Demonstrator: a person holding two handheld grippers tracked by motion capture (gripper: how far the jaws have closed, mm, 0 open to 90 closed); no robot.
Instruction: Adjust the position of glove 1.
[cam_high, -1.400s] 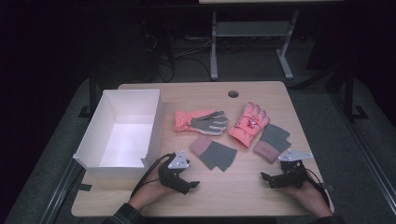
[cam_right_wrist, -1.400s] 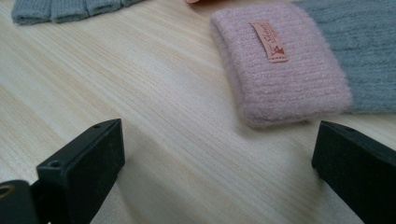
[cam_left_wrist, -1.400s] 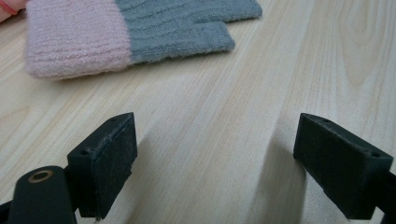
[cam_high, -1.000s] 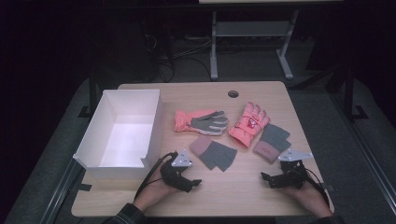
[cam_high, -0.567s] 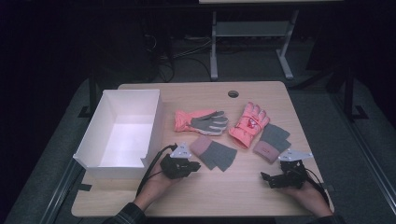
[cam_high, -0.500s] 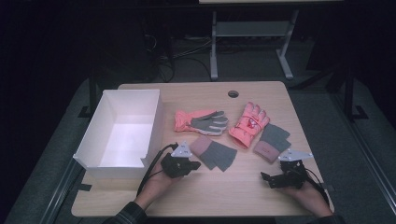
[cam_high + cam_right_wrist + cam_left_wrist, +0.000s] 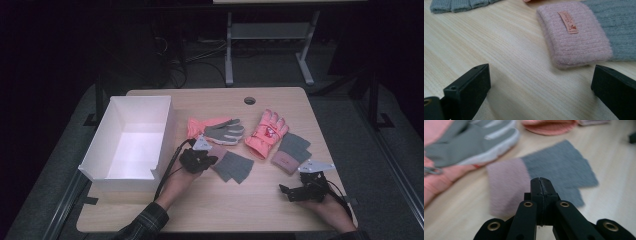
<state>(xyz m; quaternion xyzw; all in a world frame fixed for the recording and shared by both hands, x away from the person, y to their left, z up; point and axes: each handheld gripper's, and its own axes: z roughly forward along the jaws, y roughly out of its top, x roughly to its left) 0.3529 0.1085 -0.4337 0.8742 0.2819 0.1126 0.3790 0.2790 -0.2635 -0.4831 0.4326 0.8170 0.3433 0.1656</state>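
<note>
Dark room, wooden table, white box at left. Left gripper moved forward from near edge, now over pink cuff of near grey mitten; jaws pressed together, nothing between (pickup likely next). Right gripper unmoved near right, jaws spread, facing second mitten's pink cuff. Coral gloves farther back.

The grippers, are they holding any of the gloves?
No. The left gripper is shut on nothing above the grey knit glove; the right gripper is open, empty.

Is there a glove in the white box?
No, the white box holds nothing; the gloves lie on the table.
</note>
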